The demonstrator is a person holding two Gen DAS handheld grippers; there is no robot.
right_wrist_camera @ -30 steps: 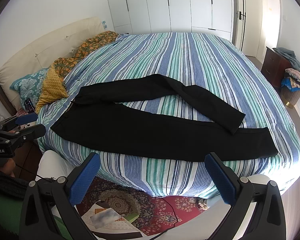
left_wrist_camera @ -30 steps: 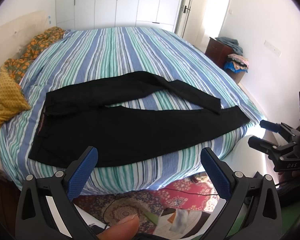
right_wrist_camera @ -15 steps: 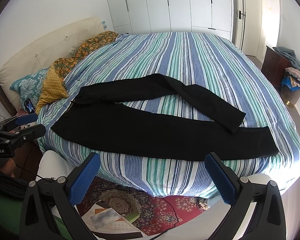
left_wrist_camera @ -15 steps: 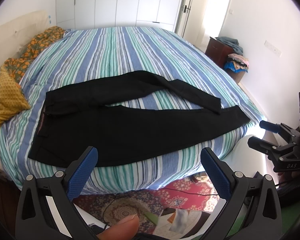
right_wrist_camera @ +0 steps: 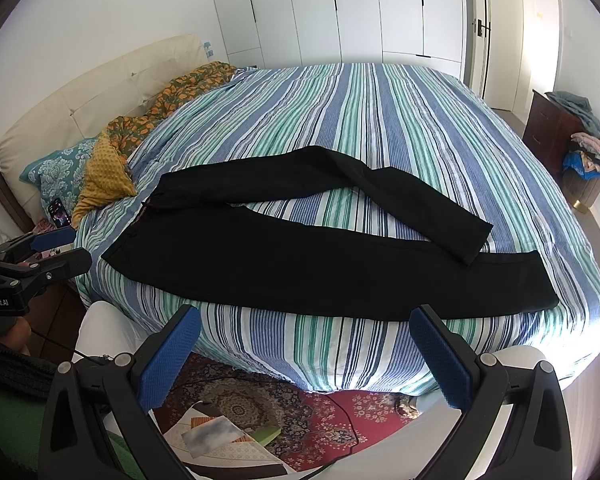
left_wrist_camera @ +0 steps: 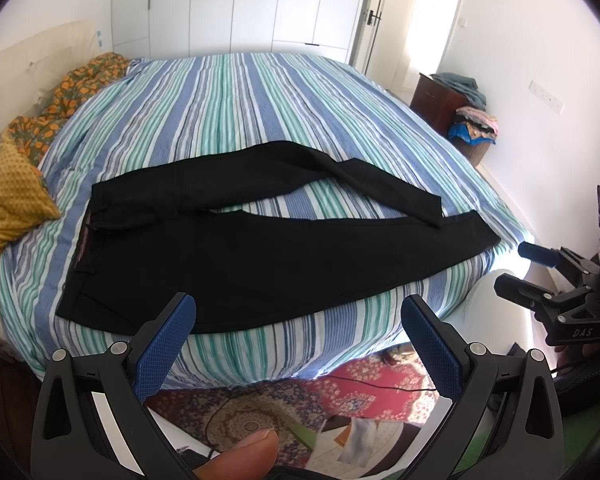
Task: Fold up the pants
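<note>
Black pants (left_wrist_camera: 260, 256) lie spread on the striped bed (left_wrist_camera: 260, 112), waistband to the left, legs running right; the far leg bends and its cuff overlaps the near leg. They also show in the right wrist view (right_wrist_camera: 320, 264). My left gripper (left_wrist_camera: 296, 320) is open and empty, held off the bed's near edge in front of the pants. My right gripper (right_wrist_camera: 306, 332) is open and empty, also short of the near edge. The right gripper shows at the right of the left wrist view (left_wrist_camera: 540, 272); the left gripper shows at the left of the right wrist view (right_wrist_camera: 48, 256).
Yellow and floral pillows (right_wrist_camera: 108, 176) lie at the bed's left by the headboard (right_wrist_camera: 80, 112). A phone (right_wrist_camera: 58, 212) lies near them. A patterned rug (right_wrist_camera: 300, 412) with papers covers the floor below. A dark cabinet with clothes (right_wrist_camera: 572, 140) stands at the right. White wardrobes line the back wall.
</note>
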